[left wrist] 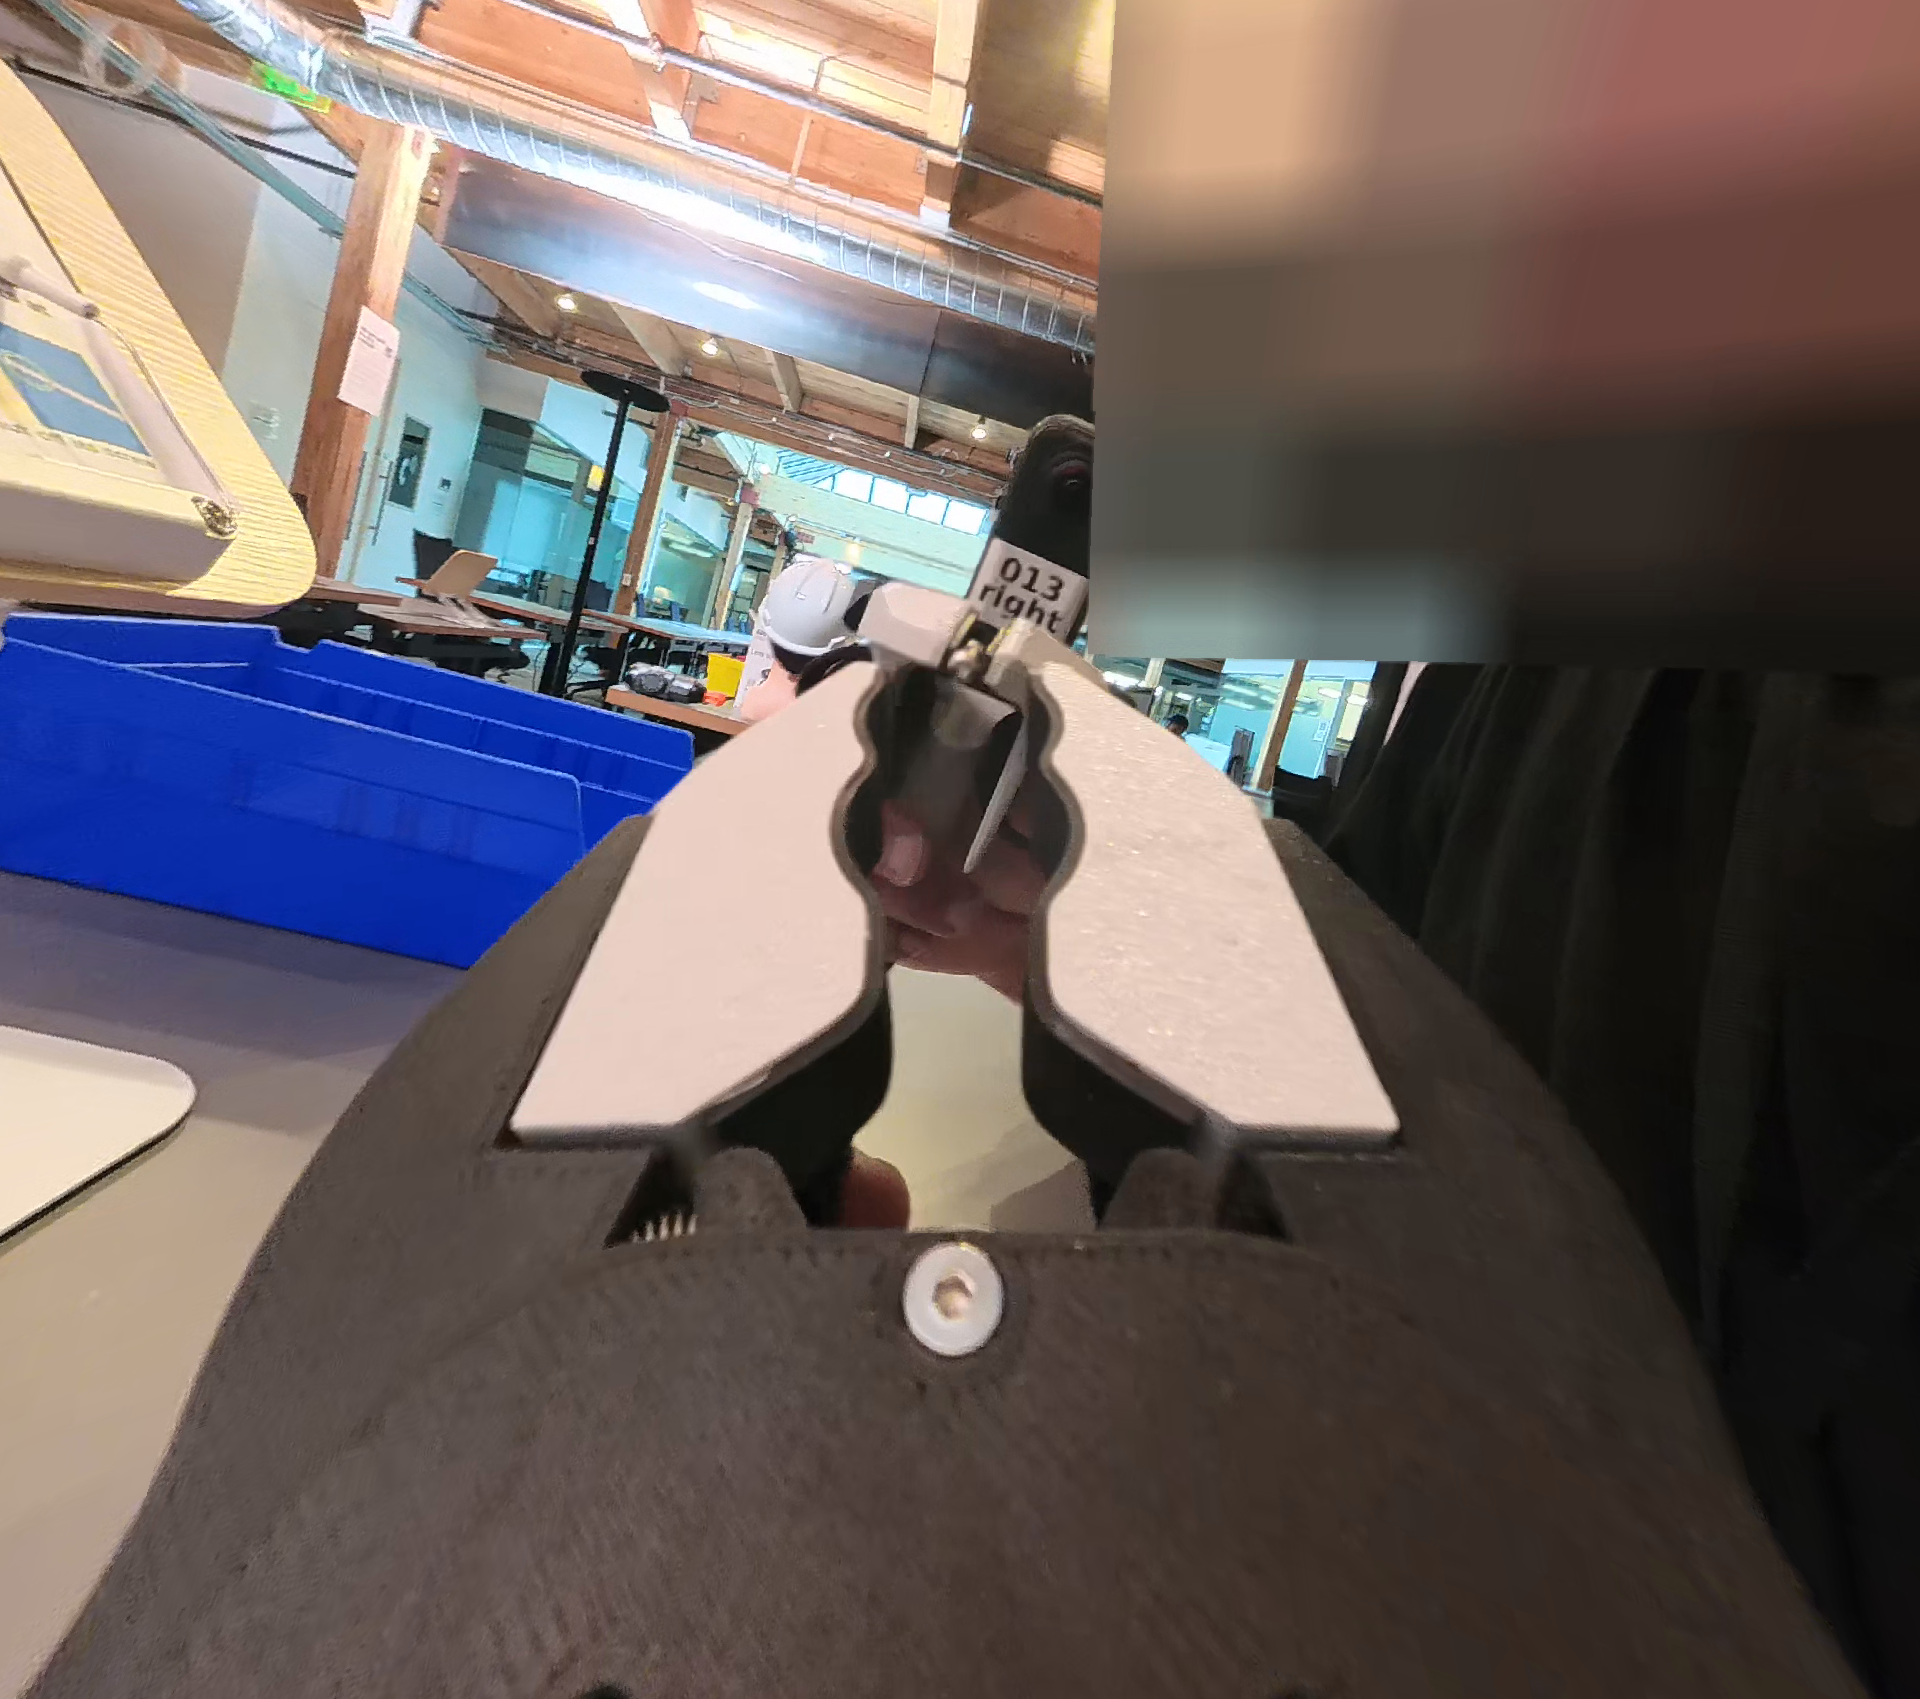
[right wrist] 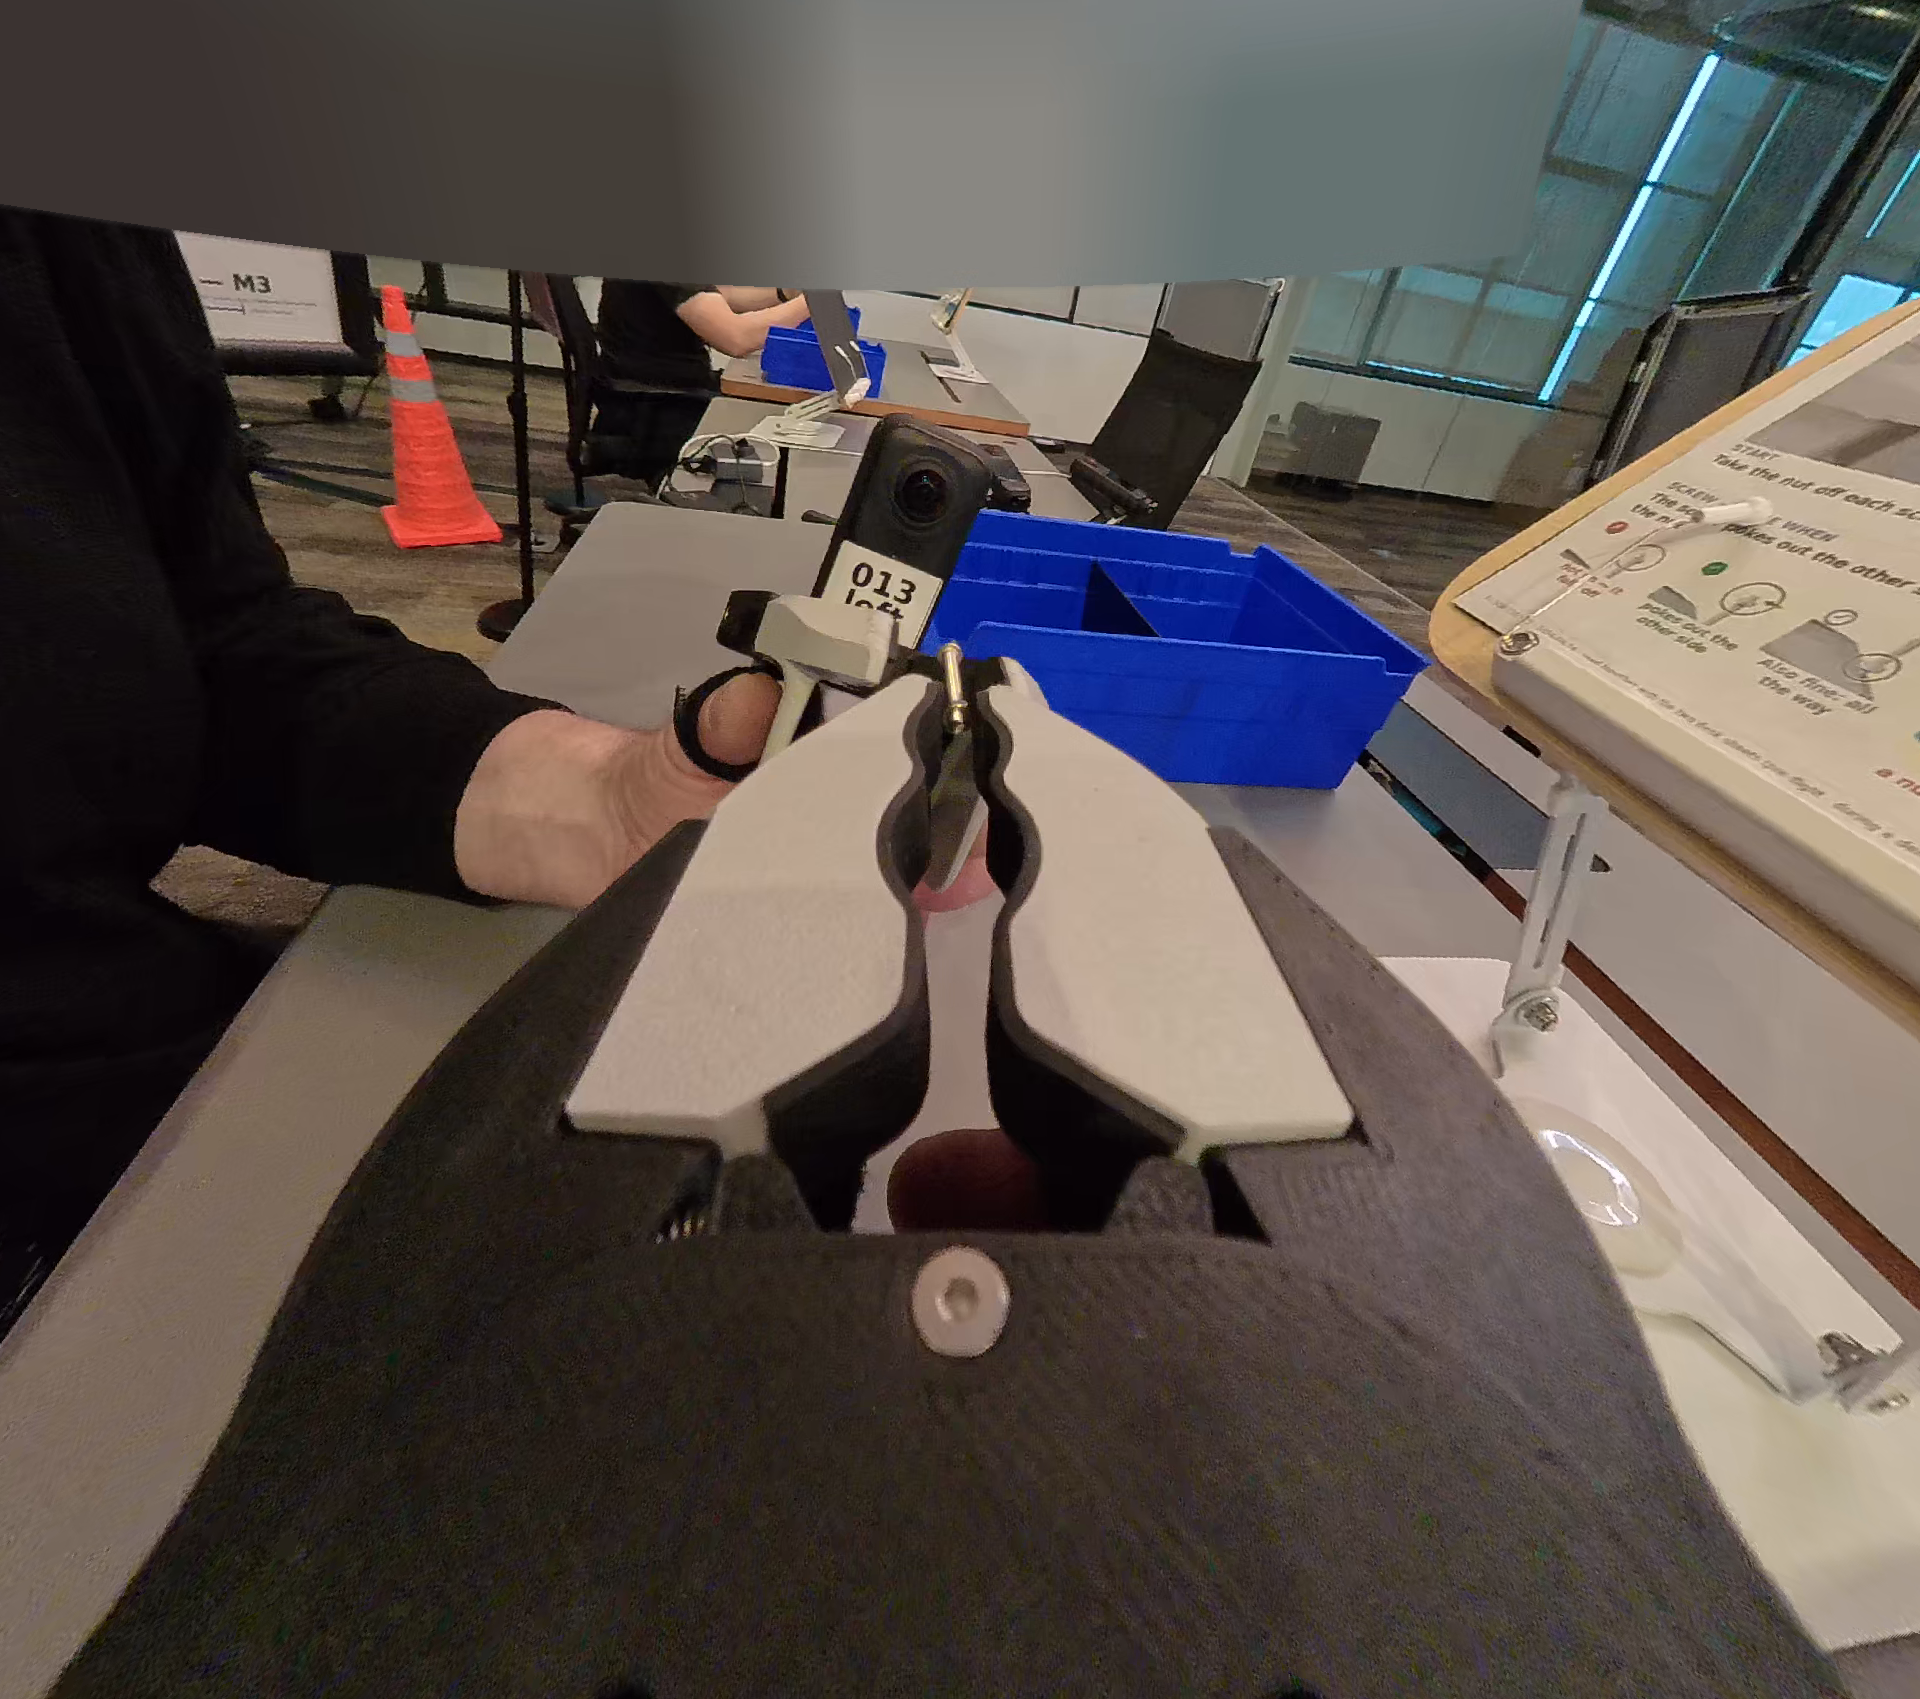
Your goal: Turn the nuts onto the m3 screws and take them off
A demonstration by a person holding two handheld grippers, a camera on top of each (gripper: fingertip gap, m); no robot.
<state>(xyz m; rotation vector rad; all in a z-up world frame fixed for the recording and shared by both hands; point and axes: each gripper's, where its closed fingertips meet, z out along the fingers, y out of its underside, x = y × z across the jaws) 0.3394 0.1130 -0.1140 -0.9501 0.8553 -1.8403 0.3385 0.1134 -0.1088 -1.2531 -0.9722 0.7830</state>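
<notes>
A small brass-coloured m3 screw (right wrist: 950,691) stands upright between the tips of my right gripper (right wrist: 954,685), which is shut on it. My left gripper (left wrist: 958,664) faces the right one tip to tip above the table. Its jaws stand a little apart around the same small metal part (left wrist: 966,657). I cannot tell whether they pinch it. In the right wrist view one left fingertip (right wrist: 826,633) sits just left of the screw. No separate nut can be made out. A hand (right wrist: 582,802) holds the left gripper.
A blue divided bin (right wrist: 1174,662) stands on the grey table (right wrist: 623,600) just behind the grippers, and it also shows in the left wrist view (left wrist: 312,766). A tilted instruction board (right wrist: 1714,641) on a bracket stands at the right. An orange cone (right wrist: 426,444) stands on the floor beyond.
</notes>
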